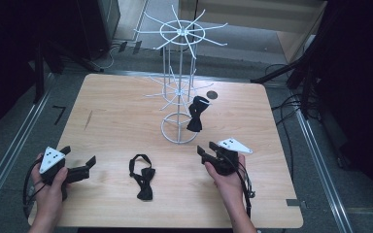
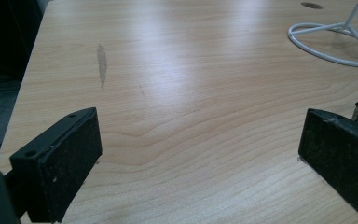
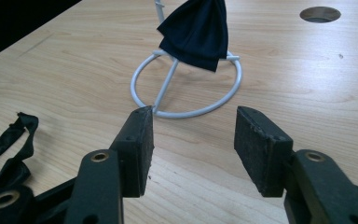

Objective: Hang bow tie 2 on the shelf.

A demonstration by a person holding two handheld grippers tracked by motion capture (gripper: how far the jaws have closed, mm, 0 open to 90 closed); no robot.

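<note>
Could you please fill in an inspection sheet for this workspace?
Surface: wooden table, a grey scuff, a round hole.
Job's things: white wire rack upright; one black bow tie hanging on it, another bow tie lying flat.
Clutter: nothing seen.
Grippers: left gripper and right gripper both open, empty.
Cables: cable trailing from right gripper; floor cables.
Surroundings: dark stands, grey floor.

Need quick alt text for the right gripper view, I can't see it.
The open right gripper faces the white wire rack, where a dark bow tie hangs above its ring base. Another bow tie lies on the wooden table.
</note>
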